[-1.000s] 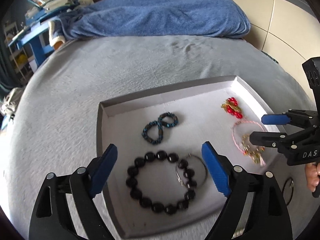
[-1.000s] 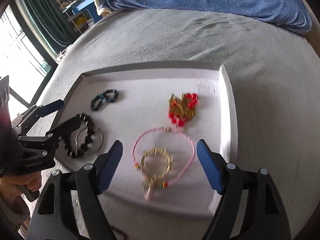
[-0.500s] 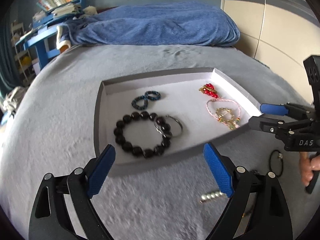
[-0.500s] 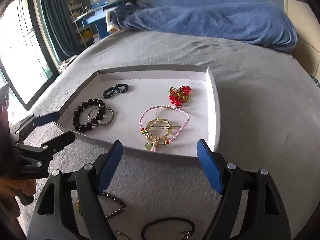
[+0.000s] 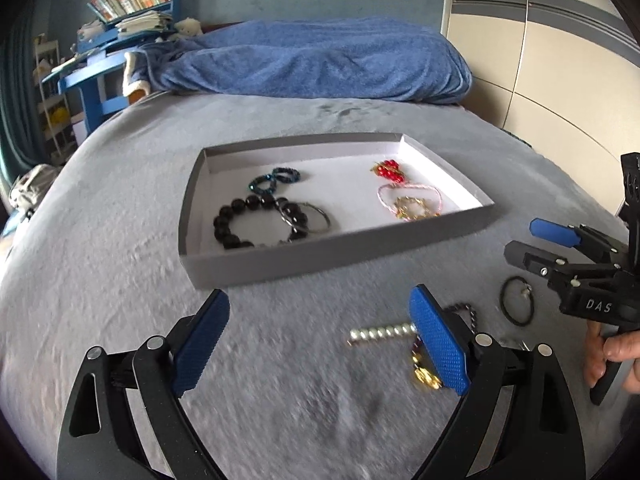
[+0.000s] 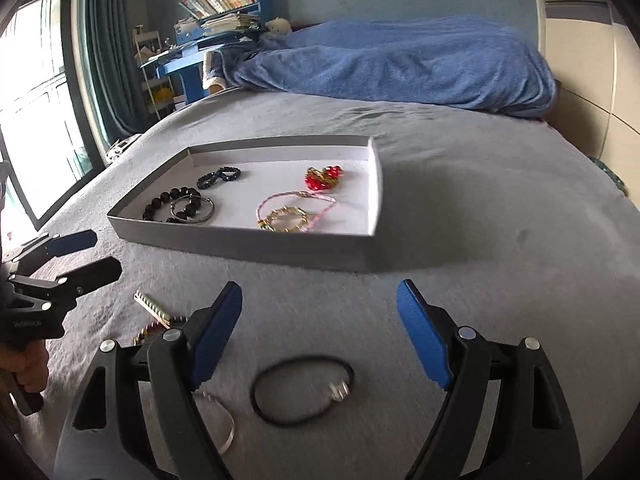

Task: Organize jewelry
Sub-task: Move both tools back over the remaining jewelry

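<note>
Jewelry is split between two places: five or six pieces lie inside the grey tray (image 5: 332, 258) on the bed cover (image 5: 120, 280), and several more lie loose on the cover just outside the tray's near wall. A second ago I had both grippers over the tray's floor; I have since drawn both back across that near wall, so the deposit there looks finished and a fresh pick is opening. In the tray I see the black bead bracelet (image 5: 256, 220) with a metal hoop (image 5: 308, 220) overlapping it toward the left side, and the pink cord bracelet (image 6: 296, 210) with a red bead cluster (image 6: 324, 178) toward the right wall. My left gripper (image 5: 320, 344) hangs with its jaws spread and nothing between them; the silver bar clip (image 5: 380, 333) lies just beside its right finger. My right gripper (image 6: 320, 332) has its jaws opening, empty, and the black cord loop (image 6: 304, 390) lies on the cover below the gap between them. I judge that loop the right gripper's likely next target.
</note>
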### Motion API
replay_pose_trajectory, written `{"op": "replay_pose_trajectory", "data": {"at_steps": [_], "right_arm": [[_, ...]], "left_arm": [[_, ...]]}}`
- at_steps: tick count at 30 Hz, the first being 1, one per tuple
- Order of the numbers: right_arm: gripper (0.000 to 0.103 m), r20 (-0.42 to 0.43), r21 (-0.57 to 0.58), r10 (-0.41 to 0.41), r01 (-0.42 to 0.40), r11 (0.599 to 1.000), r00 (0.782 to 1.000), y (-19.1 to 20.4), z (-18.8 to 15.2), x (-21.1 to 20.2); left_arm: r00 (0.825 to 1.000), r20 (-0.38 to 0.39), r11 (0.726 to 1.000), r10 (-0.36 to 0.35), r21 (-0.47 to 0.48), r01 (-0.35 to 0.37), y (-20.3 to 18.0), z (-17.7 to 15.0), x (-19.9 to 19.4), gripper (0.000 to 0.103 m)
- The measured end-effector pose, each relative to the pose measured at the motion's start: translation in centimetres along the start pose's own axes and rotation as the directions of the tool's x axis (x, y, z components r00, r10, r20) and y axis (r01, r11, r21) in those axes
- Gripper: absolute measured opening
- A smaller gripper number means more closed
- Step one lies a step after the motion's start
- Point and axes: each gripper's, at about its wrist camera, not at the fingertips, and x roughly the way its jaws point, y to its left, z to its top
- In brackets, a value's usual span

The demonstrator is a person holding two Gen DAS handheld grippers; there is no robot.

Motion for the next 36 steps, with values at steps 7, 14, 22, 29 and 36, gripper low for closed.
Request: {"op": "replay_pose_trajectory", "data": {"at_steps": [7,14,22,29,36], "right_arm": [[0.084,-0.027,-0.012,-0.012,0.012,1.000,1.000,-0.2,-1.8,-1.4],[0.084,-0.064,0.001,-0.028,0.028,1.000,0.998,-0.4,-3.8,-2.0],[0.084,-0.137,-0.048,-0.066,0.060,0.997,0.988,0.6,-4.3,-0.3],[0.076,-0.162,-0.082,-0.083,0.071,0.994,0.983,1.1,-4.4,0.4],[0.059,-0.135,-0.036,-0.104,0.100,0.994,0.985,0.1,-4.3,0.0]], "left_arm": [[1.000,-0.020,1.000,-0.006,0.009,0.007,-1.4,-1.5,-0.7,0.091],[0.999,-0.049,1.000,-0.011,0.029,0.012,-2.3,-3.0,-0.9,0.091],[0.997,-0.075,1.000,0.018,0.001,-0.018,-2.3,-4.7,-1.2,0.091],[0.996,-0.082,0.999,0.036,0.036,-0.033,-3.0,-5.0,-1.2,0.091],[0.996,-0.075,0.998,0.039,0.045,-0.036,-3.2,-5.0,-1.4,0.091]]}}
